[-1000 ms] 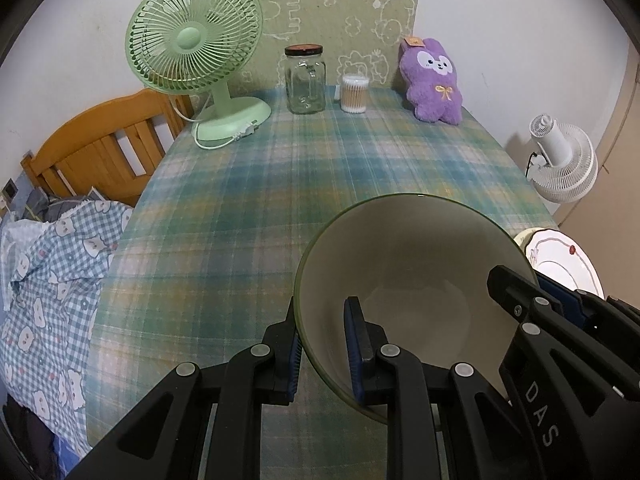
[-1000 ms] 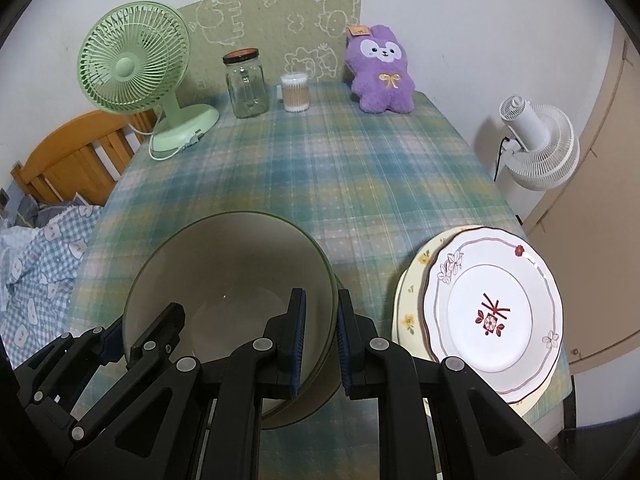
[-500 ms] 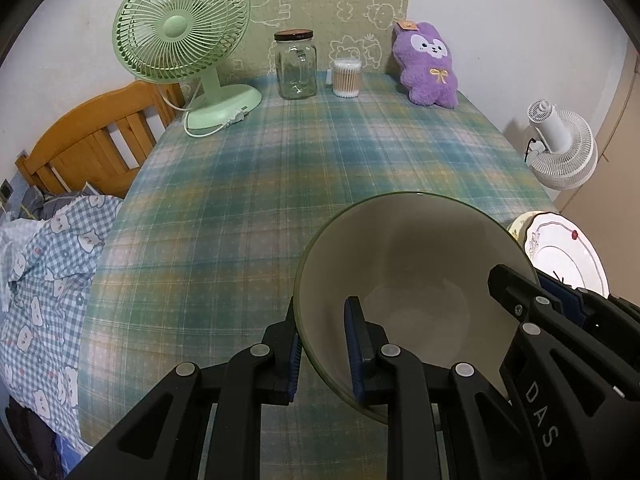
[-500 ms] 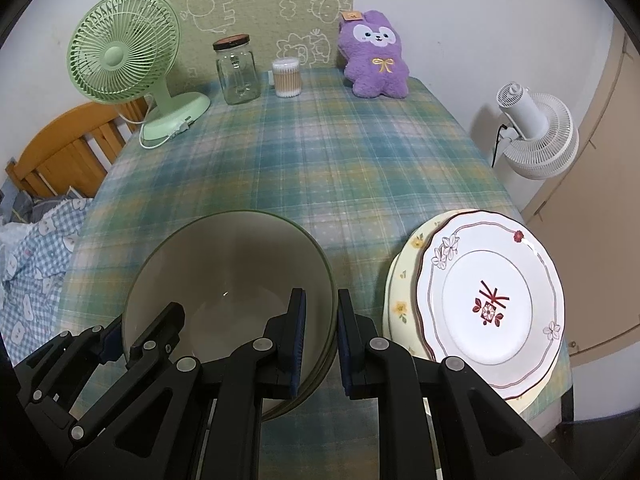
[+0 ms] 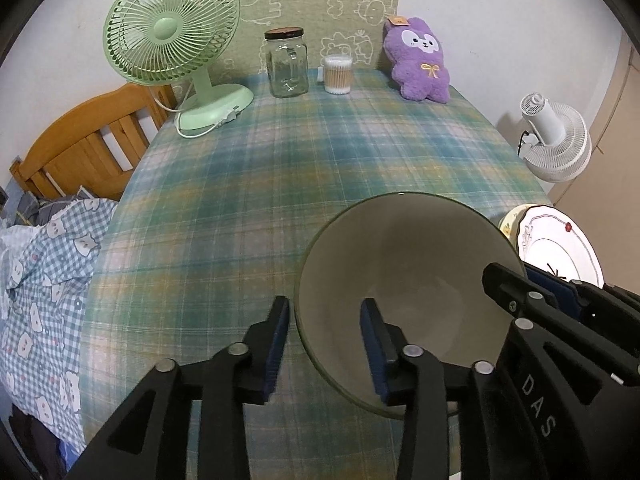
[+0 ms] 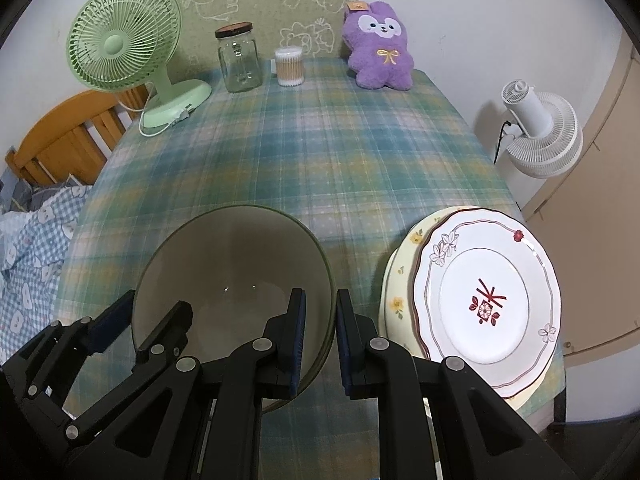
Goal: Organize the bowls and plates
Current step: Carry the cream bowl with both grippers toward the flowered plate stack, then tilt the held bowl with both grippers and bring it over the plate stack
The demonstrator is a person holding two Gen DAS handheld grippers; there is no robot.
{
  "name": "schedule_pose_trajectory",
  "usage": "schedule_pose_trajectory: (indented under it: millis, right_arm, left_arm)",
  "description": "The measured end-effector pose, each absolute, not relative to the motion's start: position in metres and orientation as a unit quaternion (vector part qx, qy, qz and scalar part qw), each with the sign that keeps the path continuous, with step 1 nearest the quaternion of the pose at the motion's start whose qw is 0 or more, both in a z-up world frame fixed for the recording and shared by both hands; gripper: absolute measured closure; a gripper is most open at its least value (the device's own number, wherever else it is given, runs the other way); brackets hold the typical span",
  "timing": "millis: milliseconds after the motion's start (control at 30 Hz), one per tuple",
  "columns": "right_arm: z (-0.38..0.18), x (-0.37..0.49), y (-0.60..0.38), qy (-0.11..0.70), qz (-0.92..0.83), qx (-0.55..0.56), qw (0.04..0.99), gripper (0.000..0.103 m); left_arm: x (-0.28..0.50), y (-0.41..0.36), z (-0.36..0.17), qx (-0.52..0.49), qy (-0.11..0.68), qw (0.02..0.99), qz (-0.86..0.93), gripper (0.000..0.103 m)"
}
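Nearest the cameras, two black handheld grippers straddle opposite sides of one large grey-green bowl (image 6: 236, 288) that sits at the near edge of a table (image 6: 320, 152) covered in a green and blue plaid cloth. The left gripper (image 5: 324, 340) has its jaws spread apart, one pad outside the bowl's left rim and one inside, neither pressing on it. The right gripper (image 6: 320, 332) also stands with its jaws parted around the bowl's right rim, with a small gap on each side. The letters "DAS" can be read on the right gripper's body in the left wrist view.

Just to the right of the bowl lies a stack of plates (image 6: 484, 300), the top one white with a red flower motif, over a pale yellow one. This stack overhangs the table's near right corner, so a knock from the right gripper as it draws back could probably tip it off. A pad catching the rim could likewise drag the bowl.

At the far end stand a green desk fan (image 6: 124, 48), a glass jar (image 6: 238, 60), a tub of cotton swabs (image 6: 289, 66) and a purple plush rabbit (image 6: 378, 54). Its tag is too small to read.
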State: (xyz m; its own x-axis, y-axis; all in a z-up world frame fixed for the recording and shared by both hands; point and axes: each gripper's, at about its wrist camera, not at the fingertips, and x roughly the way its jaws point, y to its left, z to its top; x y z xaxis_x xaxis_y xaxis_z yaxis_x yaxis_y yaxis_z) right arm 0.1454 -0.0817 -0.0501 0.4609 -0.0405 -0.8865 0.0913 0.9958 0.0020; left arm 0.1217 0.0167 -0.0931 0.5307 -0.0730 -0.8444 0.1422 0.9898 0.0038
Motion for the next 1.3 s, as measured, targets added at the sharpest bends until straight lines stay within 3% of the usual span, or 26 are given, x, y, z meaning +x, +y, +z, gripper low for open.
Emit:
schedule_pose_trajectory:
  millis: [67,100,133,200,433,1300]
  right_arm:
    - [-0.046,0.145,-0.082,0.515,-0.042,0.021,0.856,0.075]
    - [-0.044,0.144,-0.083,0.513,-0.045,0.022,0.857,0.058]
    - [-0.042,0.142,-0.085,0.509,-0.046,0.028,0.859,0.041]
    - [-0.036,0.139,-0.088,0.497,-0.051,0.040,0.866,0.035]
    - [-0.034,0.142,-0.091,0.499,-0.059,0.043,0.863,0.035]
    - [-0.074,0.168,-0.091,0.534,-0.031,0.051,0.843,0.035]
  left_arm:
    - [0.121,0.020,-0.091,0.030,0.480,0.874,-0.063,0.054]
    - [0.121,0.023,-0.090,0.026,0.480,0.875,-0.062,0.044]
    - [0.120,0.026,-0.087,0.021,0.477,0.877,-0.061,0.041]
    - [0.119,0.030,-0.082,0.014,0.468,0.882,-0.058,0.035]
    - [0.123,0.038,-0.081,0.008,0.470,0.881,-0.061,0.020]
    - [0.143,0.029,-0.115,0.020,0.506,0.859,-0.072,0.019]
